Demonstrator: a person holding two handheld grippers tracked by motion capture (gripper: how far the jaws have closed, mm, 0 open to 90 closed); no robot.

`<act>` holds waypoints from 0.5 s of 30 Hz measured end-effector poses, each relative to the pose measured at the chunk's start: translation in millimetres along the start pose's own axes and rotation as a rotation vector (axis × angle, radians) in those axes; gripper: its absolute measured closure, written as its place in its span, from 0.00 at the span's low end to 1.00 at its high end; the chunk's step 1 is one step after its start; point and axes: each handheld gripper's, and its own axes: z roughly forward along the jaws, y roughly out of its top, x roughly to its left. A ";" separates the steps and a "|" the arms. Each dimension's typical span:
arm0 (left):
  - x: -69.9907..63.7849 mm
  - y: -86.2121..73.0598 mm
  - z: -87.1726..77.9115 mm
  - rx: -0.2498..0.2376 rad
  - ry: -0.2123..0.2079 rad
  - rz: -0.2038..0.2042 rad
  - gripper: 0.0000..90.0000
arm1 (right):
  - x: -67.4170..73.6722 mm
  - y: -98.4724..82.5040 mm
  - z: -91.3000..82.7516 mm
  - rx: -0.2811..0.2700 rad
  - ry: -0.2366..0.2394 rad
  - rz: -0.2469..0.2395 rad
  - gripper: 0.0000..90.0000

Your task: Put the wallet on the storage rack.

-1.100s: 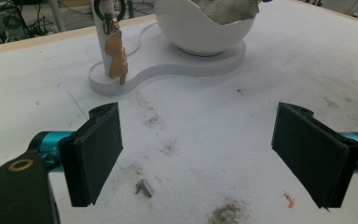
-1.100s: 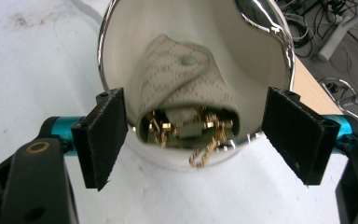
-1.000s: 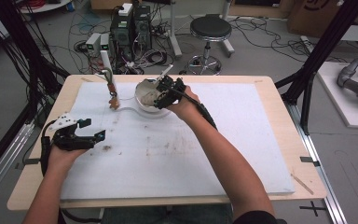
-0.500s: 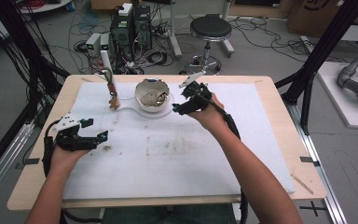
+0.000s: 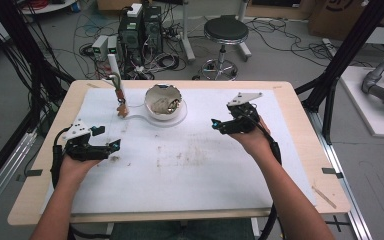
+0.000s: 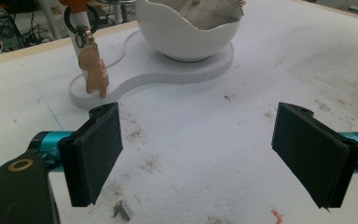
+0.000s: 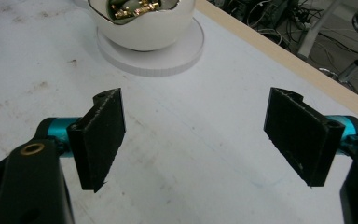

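**Tongs are both open and empty near the egg-shaped bowl**

Both tongs stand wide open and hold nothing. Right tongs (image 5: 219,124) hover over the white mat to the right of the bowl, and their jaws have just been opening a little more, with nothing between them. Left tongs (image 5: 111,145) rest low at the left side of the mat, jaws spread, only the stained mat surface between the pads.

On the tabletop (image 5: 300,107) lies the white mat (image 5: 195,170), which covers almost all of it. At the far middle of the mat stands the white bowl (image 5: 164,104), shaped like a broken eggshell, on a flat white base (image 5: 145,119). Inside the bowl I see small golden pieces (image 7: 135,9) and something beige; what exactly they are, I cannot tell. From the same base rises a white post (image 5: 114,67), and on it hangs a small tan keychain figure (image 6: 93,70).

My judgement is that the work concerns the bowl and its content. To do it well, the right tongs should come to the bowl from above, not from the side, because the thin wavy rim can tip easily. Close the jaws slowly on one small piece only. The left tongs could steady the base, keeping away from the hanging figure.
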 end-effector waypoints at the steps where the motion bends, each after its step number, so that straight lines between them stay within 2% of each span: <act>1: -0.2 0.1 0.3 -0.001 0.000 -0.001 0.18 | -1.1 -4.0 -2.7 0.000 -0.003 0.003 0.23; 8: -2.0 1.0 1.7 -0.014 -0.003 0.000 0.18 | -3.3 -30.7 -14.4 -0.019 -0.026 0.033 0.23; 15: -2.6 0.5 2.3 -0.020 -0.012 -0.002 0.18 | -1.6 -53.2 -20.4 -0.054 -0.027 0.057 0.23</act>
